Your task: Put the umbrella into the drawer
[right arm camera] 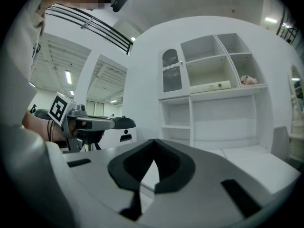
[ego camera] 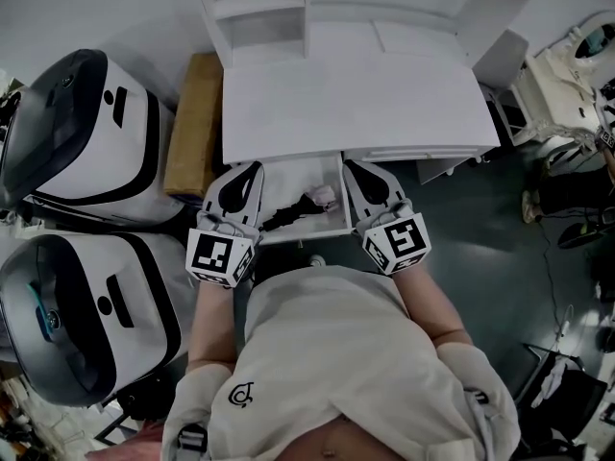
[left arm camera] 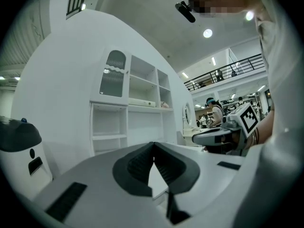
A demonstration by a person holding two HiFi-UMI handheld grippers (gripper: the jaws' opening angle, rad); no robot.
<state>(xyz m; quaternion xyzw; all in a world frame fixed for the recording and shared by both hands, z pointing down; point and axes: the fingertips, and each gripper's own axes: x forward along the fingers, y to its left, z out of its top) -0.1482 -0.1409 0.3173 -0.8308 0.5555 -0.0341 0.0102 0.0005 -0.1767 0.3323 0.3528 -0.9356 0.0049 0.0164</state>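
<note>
In the head view the white desk's drawer [ego camera: 306, 231] stands pulled out toward me. A folded black umbrella [ego camera: 291, 213] with a pale pinkish end lies inside it. My left gripper [ego camera: 252, 167] is at the drawer's left side and my right gripper [ego camera: 352, 165] at its right side, both pointing level toward the desk. Each has its jaws together with nothing between them. In the left gripper view the tips of the left gripper [left arm camera: 153, 144] meet, and the right gripper [left arm camera: 222, 136] shows beside it. The right gripper view shows the right gripper [right arm camera: 153, 142] shut too.
The white desktop [ego camera: 346, 104] carries a white shelf unit [ego camera: 327, 8] at the back. Two large white-and-black machines [ego camera: 82, 133] [ego camera: 77, 315] stand at the left, with a brown box [ego camera: 195, 123] beside the desk. Cables and stands lie on the dark floor [ego camera: 500, 229] at the right.
</note>
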